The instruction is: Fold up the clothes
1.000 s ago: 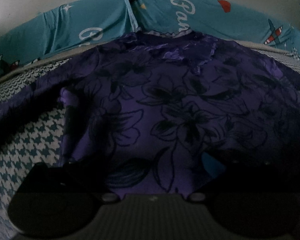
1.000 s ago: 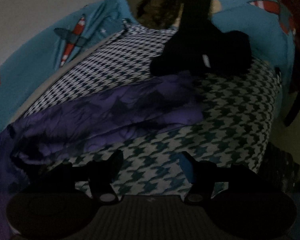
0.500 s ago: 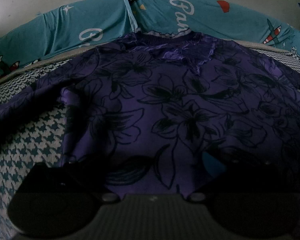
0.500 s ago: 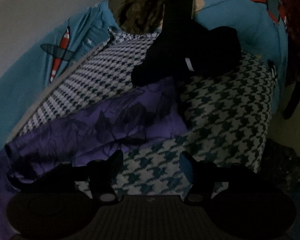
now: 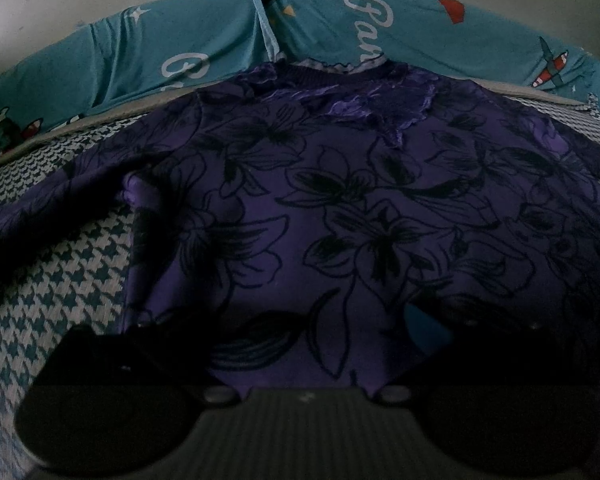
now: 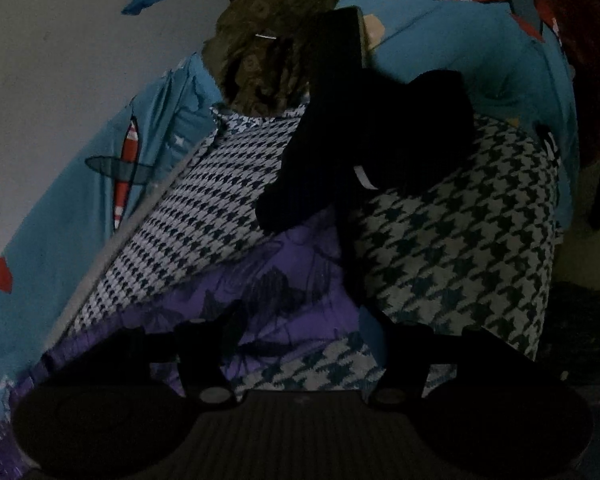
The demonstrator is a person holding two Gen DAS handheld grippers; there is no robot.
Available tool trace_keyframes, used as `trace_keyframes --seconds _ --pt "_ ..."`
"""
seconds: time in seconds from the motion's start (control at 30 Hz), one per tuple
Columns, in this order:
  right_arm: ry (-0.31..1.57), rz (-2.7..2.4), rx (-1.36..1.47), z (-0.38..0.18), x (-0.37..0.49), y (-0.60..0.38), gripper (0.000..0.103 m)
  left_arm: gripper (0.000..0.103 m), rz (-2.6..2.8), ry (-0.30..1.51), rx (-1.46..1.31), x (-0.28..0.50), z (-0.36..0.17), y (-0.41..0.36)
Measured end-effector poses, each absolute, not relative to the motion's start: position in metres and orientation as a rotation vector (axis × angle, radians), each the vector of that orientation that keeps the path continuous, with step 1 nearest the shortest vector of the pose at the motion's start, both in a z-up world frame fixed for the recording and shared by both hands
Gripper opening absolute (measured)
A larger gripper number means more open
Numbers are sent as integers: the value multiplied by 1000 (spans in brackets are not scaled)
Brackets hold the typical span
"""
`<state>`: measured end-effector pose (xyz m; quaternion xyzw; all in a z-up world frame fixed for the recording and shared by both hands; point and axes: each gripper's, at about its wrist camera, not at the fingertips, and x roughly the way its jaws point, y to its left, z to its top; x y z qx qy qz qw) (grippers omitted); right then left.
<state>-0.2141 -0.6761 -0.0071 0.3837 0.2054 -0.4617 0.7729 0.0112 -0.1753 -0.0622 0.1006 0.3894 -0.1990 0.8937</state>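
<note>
A purple top with black flower outlines (image 5: 340, 208) lies spread flat on the houndstooth bed cover (image 5: 60, 300), neckline towards the far side. My left gripper (image 5: 268, 332) hovers over the top's near hem, its fingers wide apart and open, nothing pinched. In the right wrist view, one purple sleeve (image 6: 276, 296) stretches across the cover, and its end lies under and between the fingers of my right gripper (image 6: 300, 320). That gripper is open, and its pads are not pressing on the cloth.
Teal bedding with aeroplane prints (image 5: 180, 52) runs along the far side against a pale wall. A heap of black clothing (image 6: 360, 152) sits on the cover just beyond the sleeve's end, with a brown patterned bundle (image 6: 268, 52) behind it. The bed's edge (image 6: 548, 280) drops off at right.
My right gripper has moved along the sleeve to its end and rolled, so the sleeve tip now lies between its fingers. The left gripper and the top have stayed put.
</note>
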Motion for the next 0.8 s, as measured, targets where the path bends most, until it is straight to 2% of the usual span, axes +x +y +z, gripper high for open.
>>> trace_keyframes --seconds 0.5,0.8 --pt "377 -935 1157 -29 -238 -693 62 103 -400 817 206 12 -61 -177" --pt "362 -953 1091 -31 -222 -698 64 103 -396 818 203 12 -61 -178"
